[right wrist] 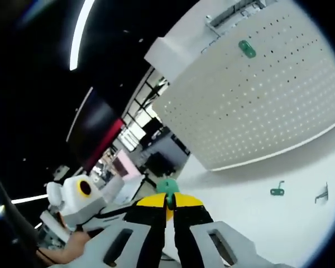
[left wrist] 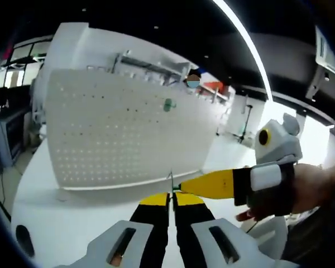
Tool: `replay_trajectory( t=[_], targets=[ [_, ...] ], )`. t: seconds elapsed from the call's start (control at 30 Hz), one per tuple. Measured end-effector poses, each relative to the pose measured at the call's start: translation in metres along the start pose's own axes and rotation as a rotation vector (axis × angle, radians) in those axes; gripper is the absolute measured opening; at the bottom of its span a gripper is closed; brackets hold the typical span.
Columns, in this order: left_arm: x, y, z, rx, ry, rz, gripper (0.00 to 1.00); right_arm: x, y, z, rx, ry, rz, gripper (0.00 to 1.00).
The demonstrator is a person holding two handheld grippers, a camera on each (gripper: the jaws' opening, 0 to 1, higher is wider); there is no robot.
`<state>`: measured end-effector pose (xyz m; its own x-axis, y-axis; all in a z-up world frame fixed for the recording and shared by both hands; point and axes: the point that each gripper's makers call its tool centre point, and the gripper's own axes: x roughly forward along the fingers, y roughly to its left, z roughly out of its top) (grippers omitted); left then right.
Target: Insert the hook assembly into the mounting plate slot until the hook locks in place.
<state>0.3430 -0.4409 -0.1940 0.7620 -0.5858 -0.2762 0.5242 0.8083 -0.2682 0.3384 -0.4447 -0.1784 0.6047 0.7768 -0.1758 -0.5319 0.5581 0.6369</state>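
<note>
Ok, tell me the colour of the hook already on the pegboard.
Green hook, clearest in the right gripper view.

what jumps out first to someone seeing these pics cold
A big white pegboard stands upright on the white table, one green hook already mounted high on it. In the right gripper view, the right tool pinches a green piece at its yellow tips, and two loose green hooks lie on the table.
</note>
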Motion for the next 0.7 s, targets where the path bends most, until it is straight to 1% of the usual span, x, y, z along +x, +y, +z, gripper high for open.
replay_trajectory(
  t=[0.13,0.23,0.37,0.43,0.5,0.6,0.7],
  targets=[
    [0.000,-0.001,-0.001,-0.005,0.004,-0.003,0.02,-0.001,-0.001,0.000,-0.004,-0.005,-0.002,0.01],
    [0.001,-0.002,0.001,-0.027,-0.006,-0.017,0.02,-0.003,0.000,0.002,-0.028,-0.017,-0.003,0.01],
    [0.002,0.000,-0.003,-0.035,0.009,-0.035,0.03,-0.001,-0.002,-0.001,-0.064,0.007,-0.002,0.00],
    [0.002,-0.001,-0.004,-0.025,0.012,-0.043,0.04,-0.002,-0.003,-0.002,-0.066,0.011,-0.003,0.00],
    [0.001,-0.001,-0.005,-0.023,0.018,-0.053,0.04,-0.002,-0.002,-0.004,-0.086,0.016,0.000,0.00],
    [0.000,-0.001,-0.008,-0.022,0.036,-0.072,0.05,-0.002,0.001,-0.006,-0.189,0.023,0.003,0.00],
    [0.000,-0.001,-0.010,-0.007,0.054,-0.080,0.06,-0.001,0.003,-0.007,-0.213,0.027,0.001,0.00]
  ],
)
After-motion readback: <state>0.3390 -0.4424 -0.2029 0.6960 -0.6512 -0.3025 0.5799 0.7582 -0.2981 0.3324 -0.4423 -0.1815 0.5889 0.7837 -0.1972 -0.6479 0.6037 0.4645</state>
